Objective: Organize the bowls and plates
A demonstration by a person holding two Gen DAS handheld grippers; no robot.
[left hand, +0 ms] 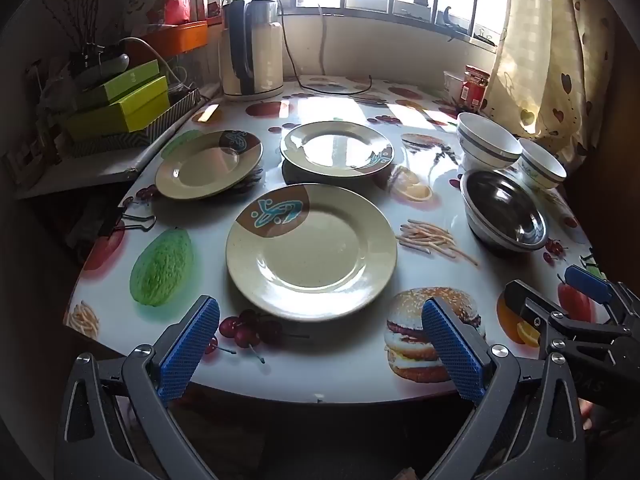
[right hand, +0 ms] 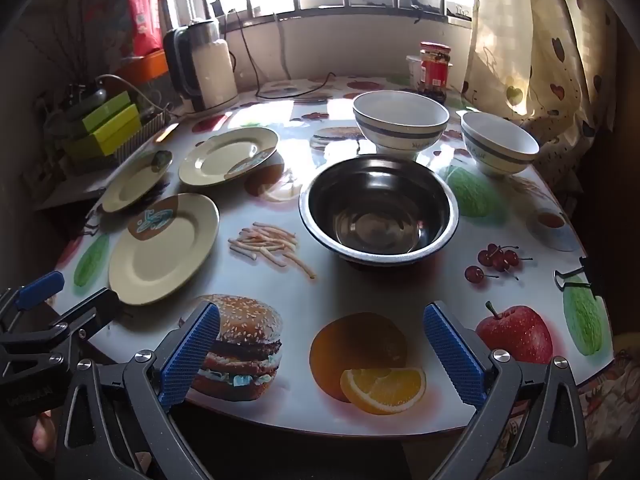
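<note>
Centre frame sat the nearest plate (left hand: 311, 252), just beyond the left gripper (left hand: 320, 350), jaws wide apart, steel bowl (right hand: 378, 210) ahead of the right gripper (right hand: 320, 350), equally agape, no lettering legible.

Three beige plates with brown-and-teal corner motif lay flat, apart, on left half of table: nearest plate (left hand: 311, 251), far-left plate (left hand: 208, 165), far-middle plate (left hand: 337, 149). At right, upright and empty: steel bowl (right hand: 378, 210), behind it large white bowl (right hand: 400, 122), beside that small white bowl (right hand: 499, 145), both grey-banded.
</note>
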